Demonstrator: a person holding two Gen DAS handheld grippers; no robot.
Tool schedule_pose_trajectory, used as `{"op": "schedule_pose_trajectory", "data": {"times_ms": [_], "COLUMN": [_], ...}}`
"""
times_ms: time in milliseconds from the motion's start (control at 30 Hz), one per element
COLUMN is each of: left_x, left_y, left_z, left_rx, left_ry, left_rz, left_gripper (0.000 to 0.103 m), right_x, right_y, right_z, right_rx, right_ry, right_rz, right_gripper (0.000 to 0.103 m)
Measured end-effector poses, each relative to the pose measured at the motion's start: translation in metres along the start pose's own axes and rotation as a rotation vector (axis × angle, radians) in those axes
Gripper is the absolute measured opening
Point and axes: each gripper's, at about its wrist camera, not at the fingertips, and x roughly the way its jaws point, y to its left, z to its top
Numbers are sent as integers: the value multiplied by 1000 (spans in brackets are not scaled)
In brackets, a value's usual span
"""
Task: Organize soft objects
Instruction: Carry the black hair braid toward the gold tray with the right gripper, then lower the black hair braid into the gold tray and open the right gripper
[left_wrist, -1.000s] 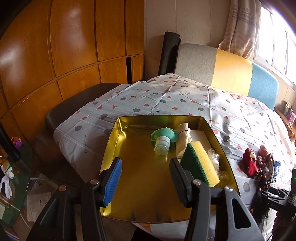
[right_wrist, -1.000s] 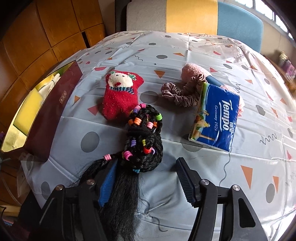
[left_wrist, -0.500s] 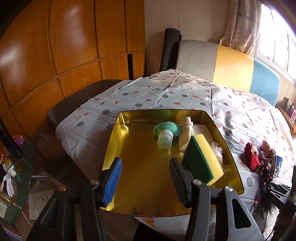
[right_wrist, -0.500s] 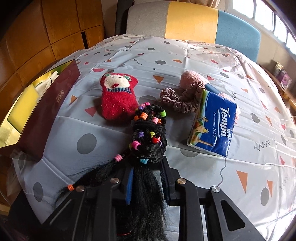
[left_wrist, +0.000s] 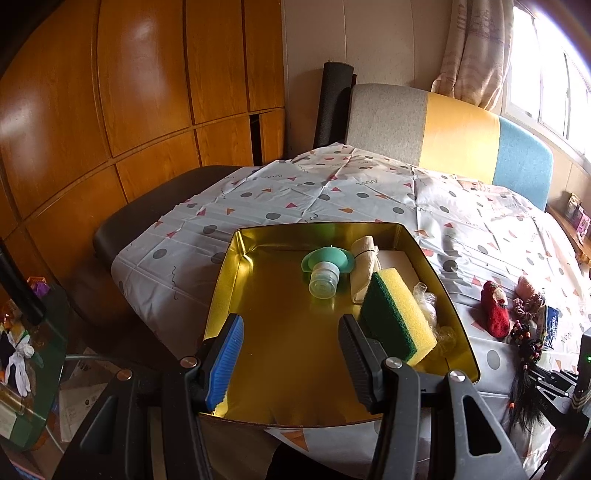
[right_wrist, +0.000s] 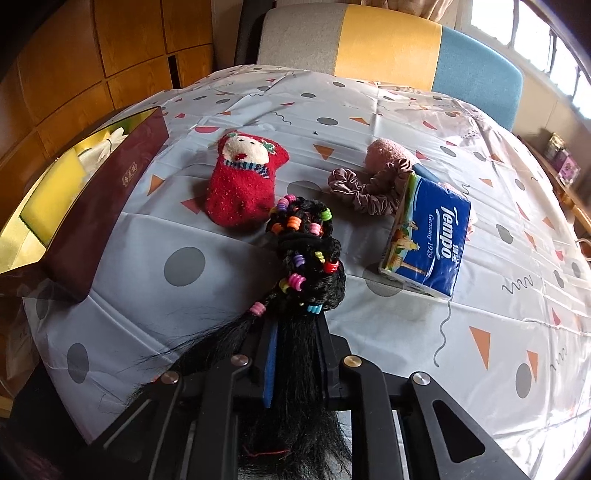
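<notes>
Beaded hair braid (right_wrist: 306, 254) is what I'm on right now: black synthetic hair, coiled up, colourful plastic beads all over it. My right gripper (right_wrist: 293, 354) is clamped on the loose tail end, jaws nearly together with hair squashed between the pads. The coiled part sits ahead of the fingertips at about 12 o'clock and I honestly can't tell if it's resting on the tablecloth (right_wrist: 388, 325) or just clear of it.

Target, as I read it, is the gold tin box (right_wrist: 99, 192) over at 10 o'clock from the right camera. Sponge (left_wrist: 397, 314), a rolled cloth (left_wrist: 364, 266) and a teal-capped little bottle (left_wrist: 325, 271) sit toward its far and right side, so the near-left floor is free.

My plan for doing this cleanly: lift straight up before going sideways, because the red Santa sock (right_wrist: 243, 181) is touching or nearly touching the top of the coil at 11 o'clock and could get dragged along. Hair is slippery, so I'd keep the squeeze firm and move slowly; the coil will probably swing. Strays fanning out at 8 o'clock may snag the box wall.

Left gripper (left_wrist: 291, 350) hangs wide open over the box, holding nothing. I'd pull it clear.

Tempo tissue pack (right_wrist: 428, 236) and brown scrunchie (right_wrist: 365, 192) at 1 o'clock are out of the way.
</notes>
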Motion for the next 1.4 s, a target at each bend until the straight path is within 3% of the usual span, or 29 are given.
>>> {"op": "schedule_pose_trajectory", "data": {"times_ms": [200, 400, 767, 967, 1100, 1233, 1400], "left_x": [-5, -6, -1, 1, 1, 0, -1], "left_y": [3, 10, 22, 36, 47, 57, 69], "left_z": [-1, -2, -6, -7, -8, -9, -10], "left_rx": [-1, -16, -48, -80, -97, -120, -141], "left_ry": [-21, -26, -12, -6, -6, -12, -14], "left_rz": [8, 13, 25, 55, 73, 89, 104], "left_gripper": [54, 54, 54, 54, 54, 54, 54], "right_x": [-8, -19, -69, -96, -88, -68, -27], "right_y": [6, 7, 46, 105, 160, 220, 271], "right_z": [-5, 0, 43, 80, 101, 111, 109], "right_rx": [24, 94, 55, -40, -110, -196, -296], "right_ry": [10, -6, -136, -196, -160, -100, 6], "right_rz": [23, 104, 243, 394, 496, 543, 506], "right_gripper": [12, 9, 8, 8, 8, 8, 8]}}
